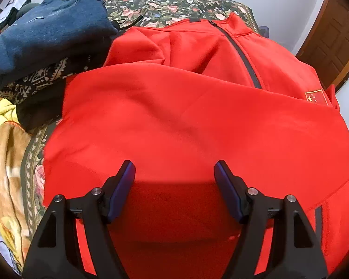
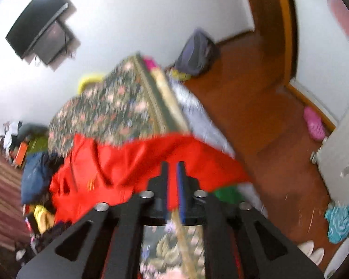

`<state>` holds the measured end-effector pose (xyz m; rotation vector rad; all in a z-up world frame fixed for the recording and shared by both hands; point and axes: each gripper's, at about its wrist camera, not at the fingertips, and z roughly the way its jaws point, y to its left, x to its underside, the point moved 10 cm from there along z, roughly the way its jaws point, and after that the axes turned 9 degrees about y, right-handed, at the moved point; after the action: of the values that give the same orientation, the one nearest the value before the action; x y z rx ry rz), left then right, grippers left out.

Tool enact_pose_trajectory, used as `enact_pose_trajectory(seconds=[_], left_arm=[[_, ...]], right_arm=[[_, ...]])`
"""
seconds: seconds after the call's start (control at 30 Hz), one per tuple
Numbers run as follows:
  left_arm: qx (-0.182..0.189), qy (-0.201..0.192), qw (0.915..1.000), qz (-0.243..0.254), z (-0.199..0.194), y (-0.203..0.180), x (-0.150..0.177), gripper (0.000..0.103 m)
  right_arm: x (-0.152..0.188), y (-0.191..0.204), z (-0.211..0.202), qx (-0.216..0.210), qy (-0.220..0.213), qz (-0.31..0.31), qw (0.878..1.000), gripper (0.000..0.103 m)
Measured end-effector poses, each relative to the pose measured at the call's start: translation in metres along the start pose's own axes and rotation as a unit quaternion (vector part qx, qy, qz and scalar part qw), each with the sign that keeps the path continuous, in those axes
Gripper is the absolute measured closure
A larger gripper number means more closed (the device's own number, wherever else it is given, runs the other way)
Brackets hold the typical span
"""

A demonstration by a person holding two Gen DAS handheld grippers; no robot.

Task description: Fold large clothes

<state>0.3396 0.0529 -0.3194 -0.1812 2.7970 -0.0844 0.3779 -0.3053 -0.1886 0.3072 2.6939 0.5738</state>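
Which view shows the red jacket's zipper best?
The left wrist view: the red jacket lies spread and sharp, its dark zipper running down from the collar. The right wrist view is motion-blurred; there the right claw is shut on the jacket's red cloth and no zipper is discernible.

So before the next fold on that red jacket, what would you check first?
1. Right gripper has cloth: ok, jaws shut on the red jacket's edge.
2. Left gripper free: ok, jaws wide open over the jacket.
3. Zipper closed: ok where visible.
4. Fabric flat: not ok, wrinkles near the collar.
5. Room beside it: not ok, blue garment piled right alongside.
6. Right-side view sharp: not ok, blurred.
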Motion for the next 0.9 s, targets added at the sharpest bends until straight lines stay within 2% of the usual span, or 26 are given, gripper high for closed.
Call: enact_pose_trajectory(seconds=[0.03,0.07,0.23,0.43,0.53,0.57,0.6,0.63,0.73,0.87,0.9], left_arm=[[0.001,-0.004,1.0000,-0.001,-0.004,0.001,0.000,0.032],[0.001,-0.009,1.0000,-0.002,-0.009,0.002,0.000,0.032],[-0.003,-0.027,0.9996,-0.003,-0.027,0.008,0.001,0.032],[0.007,-0.035,0.9991,-0.023,-0.038,0.020,0.001,0.032],[0.011,-0.032,0.9990,-0.029,-0.034,0.021,0.000,0.032],[0.009,-0.030,0.9991,-0.029,-0.032,0.021,-0.001,0.032],[0.006,-0.027,0.9992,-0.029,-0.029,0.021,-0.001,0.032],[0.003,-0.024,0.9993,-0.028,-0.026,0.021,0.000,0.032],[-0.003,-0.016,0.9996,-0.023,-0.018,0.018,0.001,0.032],[-0.004,-0.005,0.9998,-0.020,-0.007,0.014,0.004,0.032],[-0.007,-0.002,0.9998,-0.020,-0.004,0.015,0.005,0.032]], right_arm=[[0.006,-0.001,0.010,-0.008,0.014,0.008,1.000,0.053],[0.012,-0.001,0.020,-0.019,0.025,0.017,0.999,0.046],[0.039,-0.019,0.081,-0.064,0.103,0.096,0.988,0.045],[0.015,-0.043,0.106,-0.101,0.085,0.163,0.978,0.048],[0.003,-0.054,0.119,-0.079,0.078,0.188,0.976,0.048],[-0.002,-0.059,0.124,-0.069,0.079,0.193,0.976,0.049],[-0.006,-0.058,0.128,-0.061,0.077,0.198,0.975,0.056],[-0.009,-0.062,0.129,-0.047,0.072,0.201,0.976,0.068],[-0.017,-0.065,0.123,-0.024,0.048,0.188,0.981,0.095],[-0.028,-0.057,0.086,0.004,-0.025,0.149,0.988,0.097],[-0.032,-0.051,0.065,0.010,-0.056,0.135,0.989,0.097]])
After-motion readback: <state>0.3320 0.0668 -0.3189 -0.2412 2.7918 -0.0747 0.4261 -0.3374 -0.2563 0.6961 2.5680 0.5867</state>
